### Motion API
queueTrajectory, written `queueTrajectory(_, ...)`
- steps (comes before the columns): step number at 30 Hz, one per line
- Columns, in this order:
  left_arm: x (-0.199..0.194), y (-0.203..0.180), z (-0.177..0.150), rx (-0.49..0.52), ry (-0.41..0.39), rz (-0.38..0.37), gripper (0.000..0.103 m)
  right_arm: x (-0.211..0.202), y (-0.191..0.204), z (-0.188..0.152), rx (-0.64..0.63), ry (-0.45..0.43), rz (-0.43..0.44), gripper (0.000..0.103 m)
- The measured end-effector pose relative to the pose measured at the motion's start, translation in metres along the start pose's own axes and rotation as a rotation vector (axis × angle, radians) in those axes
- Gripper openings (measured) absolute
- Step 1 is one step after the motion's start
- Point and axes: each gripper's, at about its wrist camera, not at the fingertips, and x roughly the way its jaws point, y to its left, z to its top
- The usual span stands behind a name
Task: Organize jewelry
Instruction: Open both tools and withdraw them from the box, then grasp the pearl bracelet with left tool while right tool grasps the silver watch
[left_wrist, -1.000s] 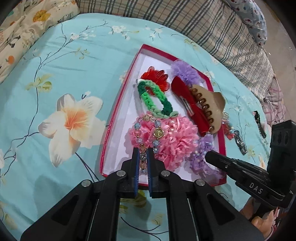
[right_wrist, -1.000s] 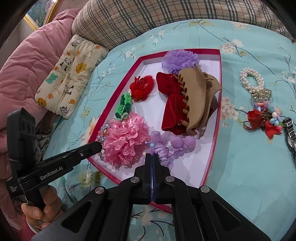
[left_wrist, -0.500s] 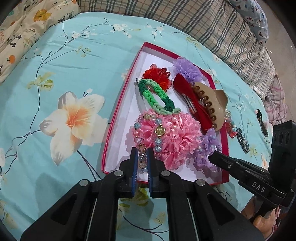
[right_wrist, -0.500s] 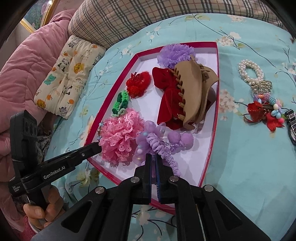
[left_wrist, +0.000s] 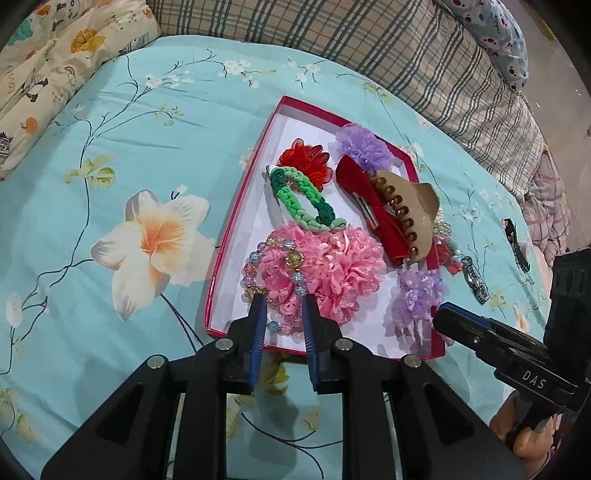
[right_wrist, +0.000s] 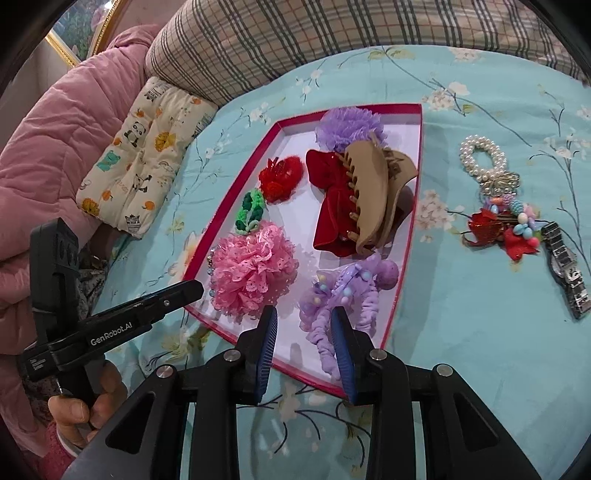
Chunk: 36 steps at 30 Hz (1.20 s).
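Beaded bracelet (left_wrist: 271, 284) sits in the red tray (left_wrist: 236, 221) at 6 o'clock, between the spread-open left hand-held gripper (left_wrist: 282, 306); right hand-held gripper (right_wrist: 304, 325), released too, straddles the purple scrunchie (right_wrist: 343, 299). Pearl bracelet (right_wrist: 482, 157) on the bed at 2 o'clock.

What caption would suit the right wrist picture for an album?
Open right tongs hover over a purple scrunchie in the red tray, with a pearl bracelet and watch waiting outside.

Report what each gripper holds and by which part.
Nothing. Left gripper open over the beaded bracelet; right gripper open over the purple scrunchie.
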Motion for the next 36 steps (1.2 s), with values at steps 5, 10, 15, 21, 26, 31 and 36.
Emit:
queueTrajectory(5,-0.005,-0.006,0.0,0.007,-0.01,-0.011,0.016,-0.01,-0.001,-0.002,0.005,-0.016,0.0,0.033)
queueTrajectory(10,-0.01,-0.018,0.001,0.021,-0.015,-0.028,0.016,-0.022,-0.008,-0.004,0.019,-0.038,0.002,0.033)
queueTrajectory(15,-0.013,-0.038,-0.002,0.048,-0.016,-0.06,0.016,-0.039,-0.022,-0.006,0.032,-0.067,-0.029,0.033)
queueTrajectory(21,-0.013,-0.07,-0.004,0.103,-0.011,-0.104,0.024,-0.065,-0.054,-0.012,0.057,-0.106,-0.099,0.033)
queueTrajectory(26,-0.011,-0.101,-0.005,0.155,0.001,-0.145,0.024,-0.082,-0.086,-0.012,0.099,-0.134,-0.16,0.033)
queueTrajectory(31,-0.001,-0.129,0.002,0.188,0.014,-0.167,0.024,-0.09,-0.115,-0.008,0.132,-0.149,-0.219,0.034)
queueTrajectory(36,0.008,-0.151,0.017,0.209,0.013,-0.179,0.024,-0.079,-0.134,0.001,0.111,-0.122,-0.261,0.043)
